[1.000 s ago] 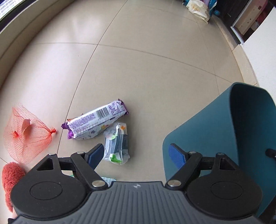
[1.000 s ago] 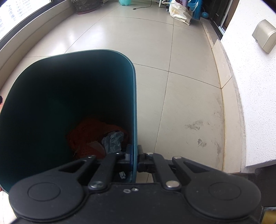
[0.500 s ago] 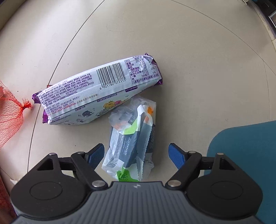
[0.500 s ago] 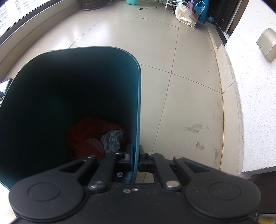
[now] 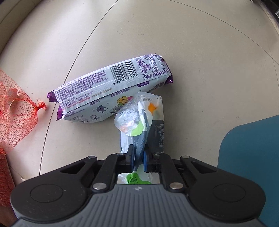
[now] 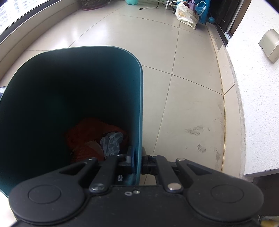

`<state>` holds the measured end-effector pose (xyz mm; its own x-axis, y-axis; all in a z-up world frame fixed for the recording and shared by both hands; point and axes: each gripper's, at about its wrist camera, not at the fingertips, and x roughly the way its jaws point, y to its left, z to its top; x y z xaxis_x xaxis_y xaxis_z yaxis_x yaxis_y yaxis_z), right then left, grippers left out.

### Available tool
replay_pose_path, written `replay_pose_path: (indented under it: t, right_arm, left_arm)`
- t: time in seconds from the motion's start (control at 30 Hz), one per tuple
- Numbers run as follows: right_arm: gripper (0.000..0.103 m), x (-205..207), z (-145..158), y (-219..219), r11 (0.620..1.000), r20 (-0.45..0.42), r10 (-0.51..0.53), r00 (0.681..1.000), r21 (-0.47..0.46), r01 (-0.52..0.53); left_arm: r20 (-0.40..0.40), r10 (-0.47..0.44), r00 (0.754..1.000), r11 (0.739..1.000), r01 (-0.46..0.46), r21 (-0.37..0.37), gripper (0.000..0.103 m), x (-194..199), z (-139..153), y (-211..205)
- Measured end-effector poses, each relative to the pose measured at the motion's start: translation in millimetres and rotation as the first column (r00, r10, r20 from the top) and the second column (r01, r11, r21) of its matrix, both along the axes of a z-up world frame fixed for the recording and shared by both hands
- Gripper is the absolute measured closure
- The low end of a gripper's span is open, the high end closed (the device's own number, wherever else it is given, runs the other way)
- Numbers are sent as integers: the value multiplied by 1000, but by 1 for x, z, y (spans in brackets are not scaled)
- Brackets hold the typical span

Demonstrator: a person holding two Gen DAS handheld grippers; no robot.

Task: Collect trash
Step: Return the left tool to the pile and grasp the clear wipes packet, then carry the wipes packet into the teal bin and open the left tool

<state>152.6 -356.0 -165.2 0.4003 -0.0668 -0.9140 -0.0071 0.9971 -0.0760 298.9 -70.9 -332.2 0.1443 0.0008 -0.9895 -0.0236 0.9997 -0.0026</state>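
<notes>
My left gripper [image 5: 138, 157] is shut on a crumpled clear plastic wrapper [image 5: 141, 118] with dark, green and orange print, which lies on the beige floor. A white and purple snack packet [image 5: 111, 87] with a barcode lies just beyond it, touching it. An orange net bag [image 5: 15, 111] lies at the left. My right gripper [image 6: 137, 160] is shut on the right wall of a teal trash bin [image 6: 108, 57], also seen at the right of the left wrist view [image 5: 251, 157]. Inside the bin are an orange net [image 6: 87, 136] and a grey crumpled piece [image 6: 112, 142].
A white wall with a beige box [image 6: 269, 44] runs along the right. Bags [image 6: 186, 14] and a blue item stand at the far end of the tiled floor. A low ledge runs along the left.
My left gripper dropped toward the floor and closed on the plastic wrapper; it was open before. The right gripper keeps hold of the bin, which shifted slightly.
</notes>
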Motion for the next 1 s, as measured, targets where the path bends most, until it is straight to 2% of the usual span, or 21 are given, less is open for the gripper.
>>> replay_pose_path:
  t: [0.17, 0.37, 0.57, 0.77, 1.0]
  right_arm:
    - [98, -1, 1, 0, 1000, 3, -9, 1000, 5, 9]
    - [98, -5, 3, 6, 1000, 5, 11, 1000, 2, -11]
    - [98, -7, 4, 13, 999, -10, 30, 999, 13, -30]
    - [97, -6, 2, 23, 998, -16, 61, 998, -19, -61]
    - [97, -5, 2, 33, 996, -19, 88, 996, -29, -89]
  left_arm:
    - [25, 14, 1000, 1000, -14, -14, 95, -11, 32, 8]
    - [107, -10, 994, 999, 16, -50, 95, -34, 103, 9]
    - [220, -48, 974, 995, 67, -80, 95, -63, 179, 2]
    - [301, -89, 949, 986, 128, -110, 95, -96, 245, 2]
    - [341, -143, 929, 965, 208, -162, 94, -121, 289, -25]
